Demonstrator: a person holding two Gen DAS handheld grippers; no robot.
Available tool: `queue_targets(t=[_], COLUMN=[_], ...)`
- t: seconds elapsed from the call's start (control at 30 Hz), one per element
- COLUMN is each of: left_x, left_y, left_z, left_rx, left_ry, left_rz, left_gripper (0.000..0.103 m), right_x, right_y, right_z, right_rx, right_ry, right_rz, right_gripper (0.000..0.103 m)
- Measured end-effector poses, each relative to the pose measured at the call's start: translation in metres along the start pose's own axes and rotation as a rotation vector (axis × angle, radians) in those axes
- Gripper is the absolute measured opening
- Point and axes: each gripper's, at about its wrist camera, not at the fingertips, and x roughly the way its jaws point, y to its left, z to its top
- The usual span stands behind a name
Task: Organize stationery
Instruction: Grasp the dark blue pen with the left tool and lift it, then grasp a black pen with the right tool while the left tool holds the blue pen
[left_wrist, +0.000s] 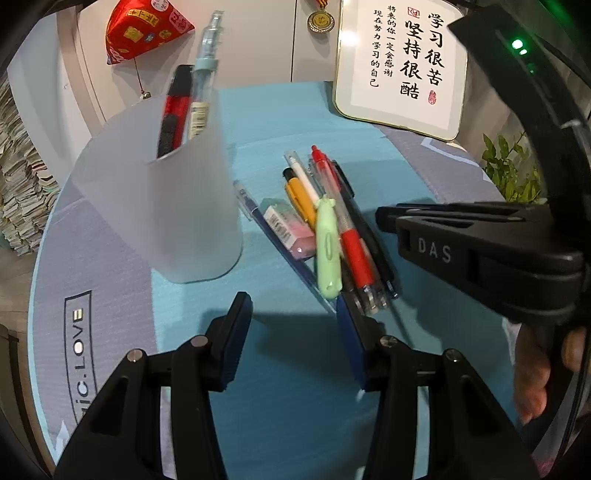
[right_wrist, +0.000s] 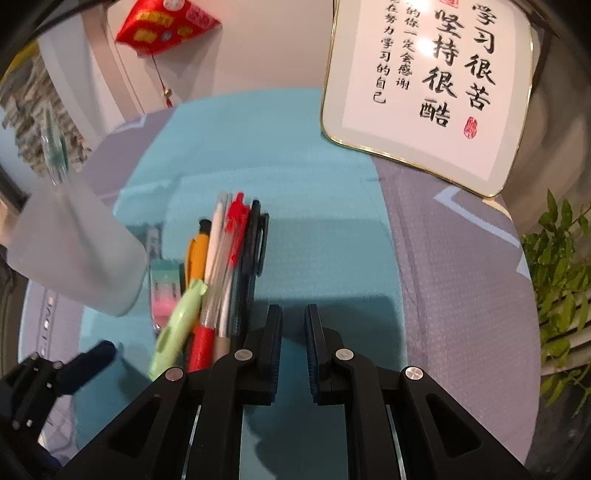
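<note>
left claw (left_wrist: 291, 339) half open and empty, pen pile (left_wrist: 332, 229) just ahead and right of its right finger, long axes running up-left away from it toward the cup (left_wrist: 173, 206); right claw (right_wrist: 293, 350) nearly closed, empty, pile to its left.

Pens (left_wrist: 343, 225) lie on the mat (left_wrist: 280, 110), right of the cup (left_wrist: 177, 206).

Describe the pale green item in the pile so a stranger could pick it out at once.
On the teal mat, right of the white pen cup, lies a pile of pens. The pale green item lies across that pile, between the pink-and-mint eraser and the red pen. It is the only stubby, rounded, mint-green piece there.
</note>
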Motion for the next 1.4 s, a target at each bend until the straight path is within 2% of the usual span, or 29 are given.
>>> queue_targets(t=[0.1,0.17,0.2,0.23,0.27,0.33,0.47,0.53,0.57,0.63,0.83,0.93,1.13,1.27,1.4], left_x=[0.005,0.008,0.008,0.006,0.005,0.003,-0.007,-0.011,-0.014,-0.020,-0.030,-0.038,-0.049,-0.054,-0.053], left_y=[-0.004,-0.005,-0.005,-0.005,-0.003,0.002,0.009,0.012,0.014,0.019,0.031,0.025,0.022,0.022,0.018], left_z=[0.001,0.002,0.002,0.000,0.000,-0.003,-0.015,-0.022,-0.026,-0.035,-0.046,-0.056,-0.077,-0.076,-0.075], left_rx=[0.012,0.012,0.023,0.027,0.025,0.017,0.045,0.052,0.062,0.076,0.043,0.072,0.112,0.117,0.123], left_ry=[0.014,0.015,0.011,0.006,0.004,0.008,0.013,0.018,0.018,0.018,0.030,0.030,0.054,0.034,0.029], left_rz=[0.016,0.034,0.040,0.037,0.033,0.016,0.004,-0.004,-0.002,0.009,0.014,0.008,-0.008,0.010,0.002], left_gripper=[0.043,0.043,0.039,0.024,0.015,0.010,0.008,0.007,0.007,0.006,0.006,0.006,0.006,0.008,0.009], right_x=[-0.003,-0.003,-0.003,-0.003,-0.002,0.003,0.006,0.007,0.007,0.005,-0.006,-0.018,-0.030,-0.034,-0.028], right_y=[-0.002,0.001,0.001,0.001,0.001,0.004,0.013,0.015,0.014,0.007,-0.019,-0.020,-0.010,-0.008,-0.016], right_z=[-0.001,0.000,-0.001,-0.001,-0.001,-0.001,0.003,0.005,0.004,0.003,-0.011,-0.026,-0.068,-0.062,-0.038], right_rx=[0.024,0.011,0.011,0.016,0.015,-0.004,-0.063,-0.078,-0.076,-0.055,0.001,-0.021,-0.091,-0.091,-0.023], right_ry=[-0.002,-0.006,-0.007,-0.007,-0.006,0.013,-0.009,-0.016,-0.016,-0.009,-0.005,-0.006,0.064,0.023,-0.007], right_rz=[0.054,0.051,0.053,0.058,0.058,0.040,-0.002,-0.028,-0.021,0.005,-0.037,-0.019,0.086,0.095,0.133], right_gripper=[0.012,0.012,0.012,0.012,0.012,0.012,0.012,0.005,0.001,0.001,0.001,0.001,0.001,0.001,0.001])
